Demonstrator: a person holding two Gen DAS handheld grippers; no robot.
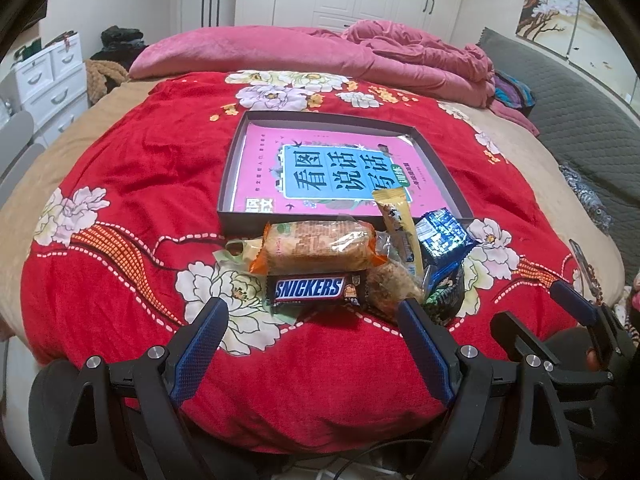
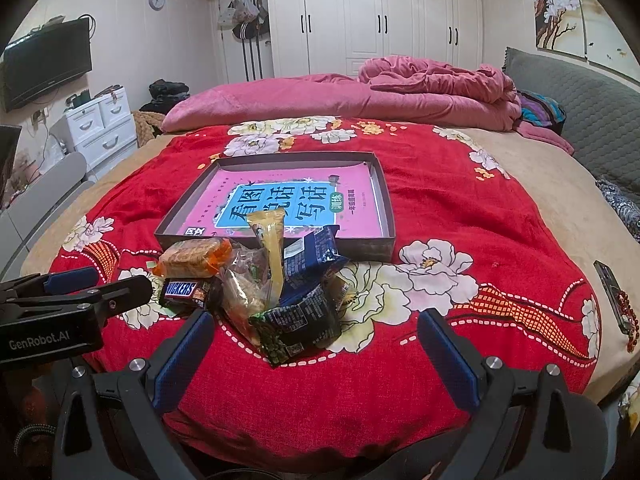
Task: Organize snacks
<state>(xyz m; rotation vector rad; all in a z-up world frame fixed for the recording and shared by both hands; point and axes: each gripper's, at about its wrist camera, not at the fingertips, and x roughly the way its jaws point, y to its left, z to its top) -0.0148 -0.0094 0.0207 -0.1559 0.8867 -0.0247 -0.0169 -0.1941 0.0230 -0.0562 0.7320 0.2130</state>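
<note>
Red floral bedspread (image 2: 400, 380) — crinkly snack wrappers (image 2: 280, 280) heaped before shallow box (image 2: 384, 196) — both jaws wide.

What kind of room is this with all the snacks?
It looks like a bedroom. The snacks lie on a bed with a red flowery blanket and a folded pink quilt, and tall white wardrobes stand along the back wall.
</note>
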